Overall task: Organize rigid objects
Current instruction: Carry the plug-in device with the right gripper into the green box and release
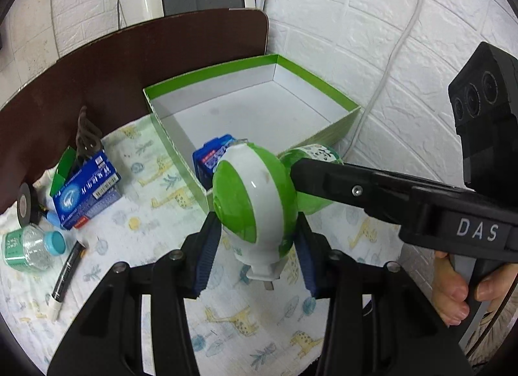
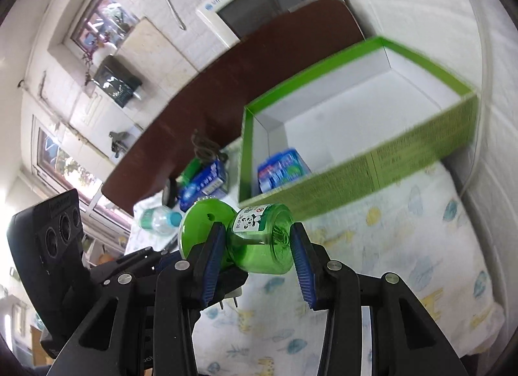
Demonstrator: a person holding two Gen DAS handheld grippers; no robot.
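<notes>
- Two grippers are sharing one mosquito repeller: left gripper (image 1: 255,246) clamping its glossy round plug-in head (image 1: 251,194), right gripper (image 2: 255,257) pinching its translucent green bottle (image 2: 262,246).
- One green cardboard box (image 1: 340,126), at twelve o'clock, is holding one blue packet (image 1: 207,155).

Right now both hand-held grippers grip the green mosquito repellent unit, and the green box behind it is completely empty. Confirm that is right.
Not quite. The left hand-held gripper holds the plug-in heater and the right hand-held gripper holds its green bottle, but the green box is not empty: a blue packet lies in its near corner, as the right wrist view shows.
</notes>
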